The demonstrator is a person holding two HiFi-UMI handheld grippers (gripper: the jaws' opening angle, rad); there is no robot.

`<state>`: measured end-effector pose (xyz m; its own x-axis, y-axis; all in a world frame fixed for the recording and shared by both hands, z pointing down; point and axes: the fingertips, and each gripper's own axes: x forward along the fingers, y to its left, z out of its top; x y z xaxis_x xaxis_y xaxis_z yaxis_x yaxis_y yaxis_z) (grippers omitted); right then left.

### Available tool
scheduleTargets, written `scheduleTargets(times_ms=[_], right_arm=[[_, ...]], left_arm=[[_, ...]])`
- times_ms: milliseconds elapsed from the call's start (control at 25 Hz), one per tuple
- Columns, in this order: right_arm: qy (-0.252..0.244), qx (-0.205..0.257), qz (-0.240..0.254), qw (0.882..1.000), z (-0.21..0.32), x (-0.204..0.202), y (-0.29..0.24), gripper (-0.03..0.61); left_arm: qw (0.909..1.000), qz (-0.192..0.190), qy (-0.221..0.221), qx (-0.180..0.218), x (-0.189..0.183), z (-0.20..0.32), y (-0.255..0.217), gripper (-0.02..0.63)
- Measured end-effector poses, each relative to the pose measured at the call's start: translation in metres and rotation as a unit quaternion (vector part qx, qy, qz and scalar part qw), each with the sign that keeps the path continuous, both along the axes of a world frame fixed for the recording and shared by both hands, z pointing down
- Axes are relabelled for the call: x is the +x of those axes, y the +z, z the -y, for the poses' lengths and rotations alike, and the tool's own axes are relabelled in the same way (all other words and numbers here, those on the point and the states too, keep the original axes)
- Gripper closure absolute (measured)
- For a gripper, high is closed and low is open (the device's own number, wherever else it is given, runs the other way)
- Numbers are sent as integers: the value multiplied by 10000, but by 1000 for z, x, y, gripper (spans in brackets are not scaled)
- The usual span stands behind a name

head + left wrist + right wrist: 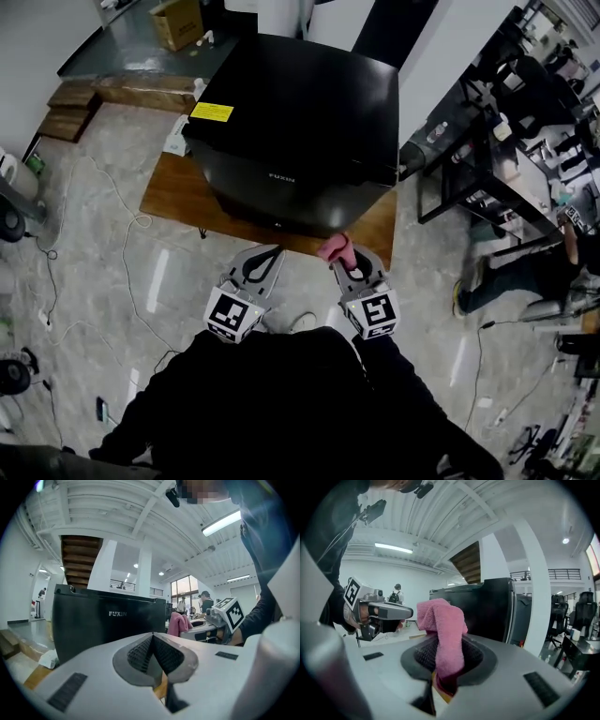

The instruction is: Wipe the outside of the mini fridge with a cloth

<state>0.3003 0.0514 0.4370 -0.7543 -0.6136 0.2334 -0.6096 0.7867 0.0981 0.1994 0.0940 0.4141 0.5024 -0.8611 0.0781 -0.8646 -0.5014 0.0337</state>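
Note:
The black mini fridge (300, 122) stands on a low wooden board (178, 192), its front facing me. In the left gripper view the fridge (108, 620) fills the middle left; in the right gripper view the fridge (487, 606) is just beyond the jaws. My right gripper (343, 262) is shut on a pink cloth (336, 248), held a short way in front of the fridge's lower front; the cloth (443, 630) bunches up between the jaws. My left gripper (260, 265) hangs beside it, shut, with nothing in it. The cloth (178, 623) also shows to its right.
Cables (122, 253) trail over the tiled floor at the left. A cardboard box (178, 21) sits behind the fridge. Black desks (487, 159) and a seated person (525, 272) are at the right. A white pillar (543, 588) stands right of the fridge.

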Motion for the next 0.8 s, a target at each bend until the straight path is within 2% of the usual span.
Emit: scheduleTargets(times_ms=[120,280,360,480,640,800], right_arm=[[-212,-12,15,9998,-5,-23,3,495],[-605,87,-191,9979,-18,-86,-4,495],[-604,278,-316,9973,-19,-117,-12,494],[-318,731,-701,9944,-9,-163,-25,494],[118,1258,-1424,9817,11,-224,-41,494],[580,1932,-2145,9557,27,-277,-67,494]], left_arm=[[9996,173,-206,-55,-20,-5,-5,607],[9989,205,-412,-75,-70,-9,-11,607],[9989,190,-427,-25,-98,-5,-15,607],[9992,173,-353,54,-144,11,-19,607],[9993,220,-93,284,-197,28,-28,607],[9988,13,117,485,-246,44,-40,607]])
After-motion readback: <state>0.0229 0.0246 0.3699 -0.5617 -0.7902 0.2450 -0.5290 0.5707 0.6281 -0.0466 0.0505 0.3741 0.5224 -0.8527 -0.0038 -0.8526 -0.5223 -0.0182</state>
